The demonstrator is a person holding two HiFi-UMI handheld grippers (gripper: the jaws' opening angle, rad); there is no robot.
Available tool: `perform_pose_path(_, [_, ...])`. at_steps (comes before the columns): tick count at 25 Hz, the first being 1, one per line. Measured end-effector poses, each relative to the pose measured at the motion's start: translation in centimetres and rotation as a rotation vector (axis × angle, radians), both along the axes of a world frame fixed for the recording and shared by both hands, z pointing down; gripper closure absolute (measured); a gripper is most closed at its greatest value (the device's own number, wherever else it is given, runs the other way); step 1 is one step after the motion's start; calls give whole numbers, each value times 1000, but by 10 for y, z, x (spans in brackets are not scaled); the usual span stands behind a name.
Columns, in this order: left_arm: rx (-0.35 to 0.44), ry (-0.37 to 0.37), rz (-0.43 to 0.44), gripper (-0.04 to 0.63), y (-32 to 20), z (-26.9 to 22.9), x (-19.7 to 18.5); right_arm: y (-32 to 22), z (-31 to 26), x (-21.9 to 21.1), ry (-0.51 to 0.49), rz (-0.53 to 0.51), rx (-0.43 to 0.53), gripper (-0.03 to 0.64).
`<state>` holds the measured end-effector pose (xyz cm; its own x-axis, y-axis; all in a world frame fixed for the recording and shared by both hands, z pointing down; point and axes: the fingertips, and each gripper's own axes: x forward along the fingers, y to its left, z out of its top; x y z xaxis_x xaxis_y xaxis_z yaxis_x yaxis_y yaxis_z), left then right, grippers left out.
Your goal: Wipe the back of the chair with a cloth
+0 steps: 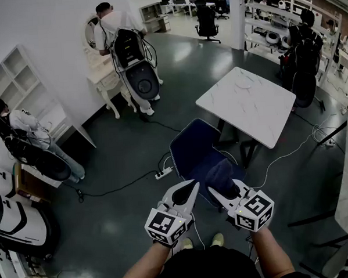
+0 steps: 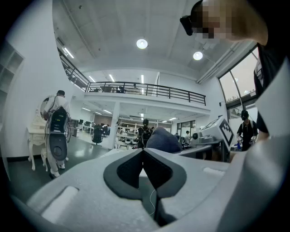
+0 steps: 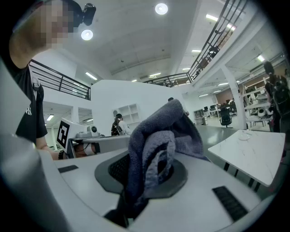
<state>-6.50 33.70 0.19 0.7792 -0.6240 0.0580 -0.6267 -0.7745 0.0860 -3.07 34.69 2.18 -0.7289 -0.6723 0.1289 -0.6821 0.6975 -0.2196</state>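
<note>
Above a glossy dark floor (image 1: pixel 117 159), the right gripper (image 1: pixel 217 192) clamps a bunched grey-blue cloth (image 1: pixel 220 175) over the blue chair (image 1: pixel 190 145) just ahead, the left gripper (image 1: pixel 191 190) beside it pressed together and empty, a white table (image 1: pixel 253 102) beyond.

A dark glossy floor (image 1: pixel 105 162) holds a white marble table (image 1: pixel 251 105), with white shelves (image 1: pixel 14 86) against a white wall (image 1: pixel 46 26).

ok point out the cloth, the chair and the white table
cloth (image 3: pixel 150 156), right gripper view, the bunched folds between the jaws
chair (image 1: pixel 191 147), head view, bare blue upholstery
white table (image 1: pixel 248 108), head view, bare middle of the top
</note>
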Motion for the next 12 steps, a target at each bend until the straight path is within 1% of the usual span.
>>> perform_pose_path(8, [-12,-1,3,588,5,0,21,3,-1,15,-7,-17,4,537])
perform_pose_path(12, [-11,-9,3,588,14,4,28,12,6,18,-22,-51,-17,537])
